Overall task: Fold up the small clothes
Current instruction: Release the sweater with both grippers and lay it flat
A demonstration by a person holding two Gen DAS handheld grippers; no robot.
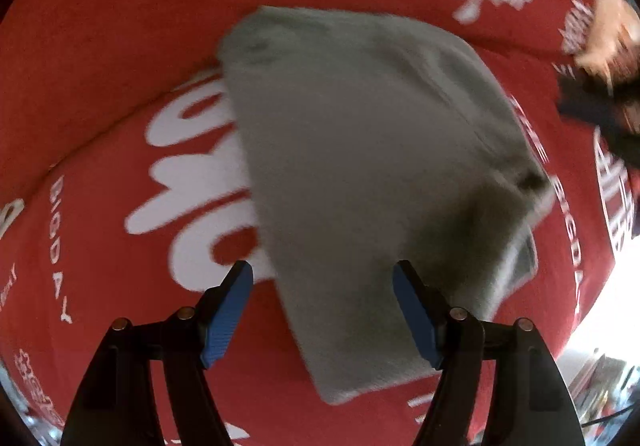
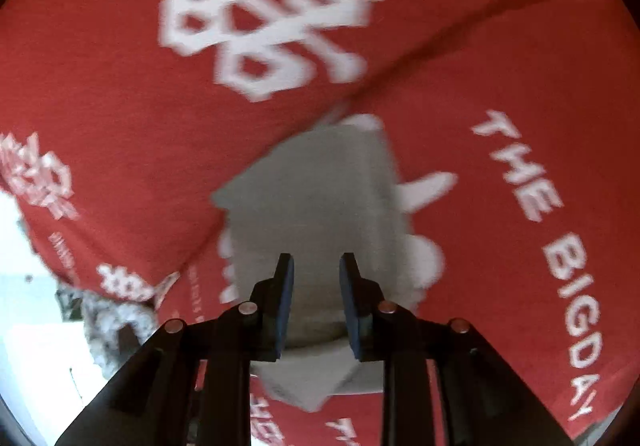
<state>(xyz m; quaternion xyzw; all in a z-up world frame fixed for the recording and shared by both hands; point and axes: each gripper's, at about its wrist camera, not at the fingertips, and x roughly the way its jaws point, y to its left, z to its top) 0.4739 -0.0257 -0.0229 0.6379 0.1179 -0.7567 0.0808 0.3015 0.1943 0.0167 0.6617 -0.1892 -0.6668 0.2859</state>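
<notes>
Now: grey garment folded on the red cloth

Left to right: the left gripper (image 1: pixel 322 312) hangs over the folded grey garment (image 1: pixel 360 174) with jaws wide apart, holding nothing. The garment lies on the red cloth (image 1: pixel 100 66). The right gripper (image 2: pixel 316 304) stands above it, jaws narrowly apart, empty.

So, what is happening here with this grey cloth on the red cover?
A person is folding a small grey garment on a red cover with white lettering, using a gripper in each hand. The garment lies flat and looks already folded into a compact shape. The left gripper is above its near edge with jaws wide open, holding nothing. The right gripper is also over it, with jaws narrowly apart and nothing between them.
</notes>
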